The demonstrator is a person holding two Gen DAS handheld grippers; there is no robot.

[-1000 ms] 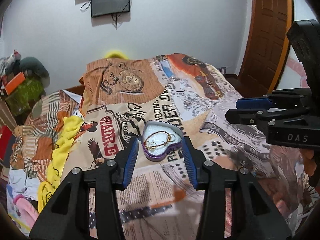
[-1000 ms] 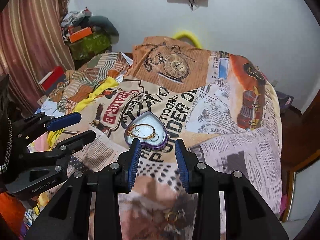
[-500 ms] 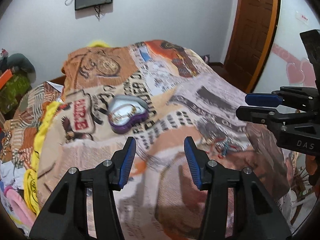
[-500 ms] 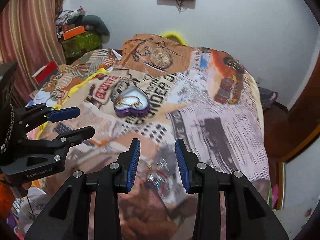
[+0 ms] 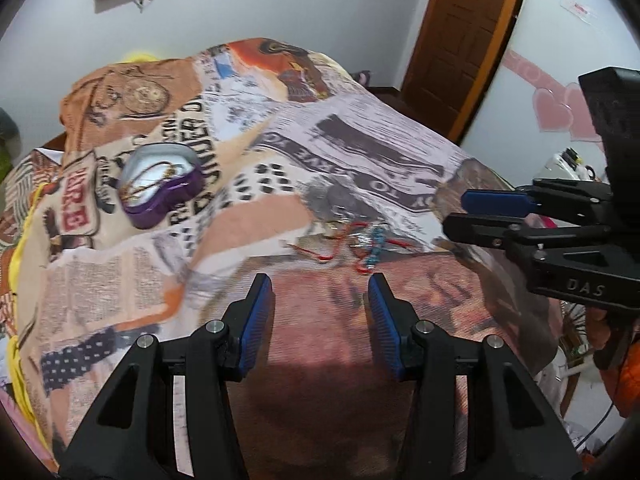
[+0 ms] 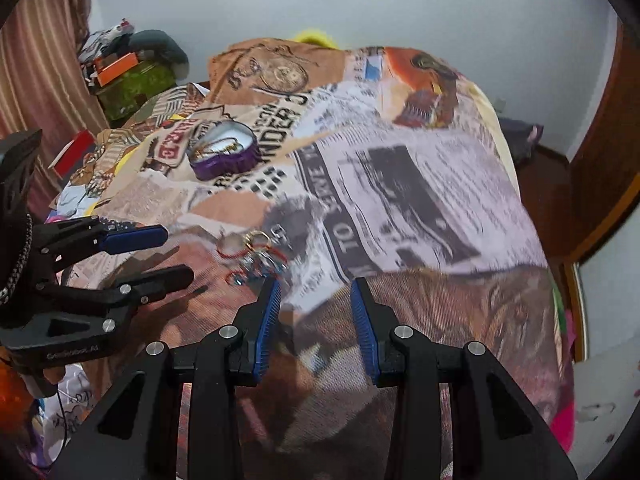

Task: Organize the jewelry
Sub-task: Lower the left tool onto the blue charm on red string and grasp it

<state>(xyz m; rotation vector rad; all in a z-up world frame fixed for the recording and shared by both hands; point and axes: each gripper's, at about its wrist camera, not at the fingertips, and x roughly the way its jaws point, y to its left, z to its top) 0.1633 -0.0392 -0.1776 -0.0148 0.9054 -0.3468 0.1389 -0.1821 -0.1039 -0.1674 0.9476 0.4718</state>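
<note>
Bed (image 5: 400,152), covered by a printed newspaper-pattern spread.

Item 1: purple heart-shaped box (image 5: 162,188), open, on the spread at far left; a gold chain (image 5: 154,178) lies inside it.

Item 2: left hand-held gripper (image 5: 320,292), blue pads apart, nothing between them, poised over the near edge of the bed.

Item 3: loose jewelry pile (image 5: 352,240), a tangle of red cord, blue beads and small metal pieces, on the spread just beyond the left gripper's tips and well apart from the box.

Item 4: right hand-held gripper (image 6: 316,292), blue pads apart, nothing held; the pile (image 6: 256,256) lies just beside its left finger.
</note>
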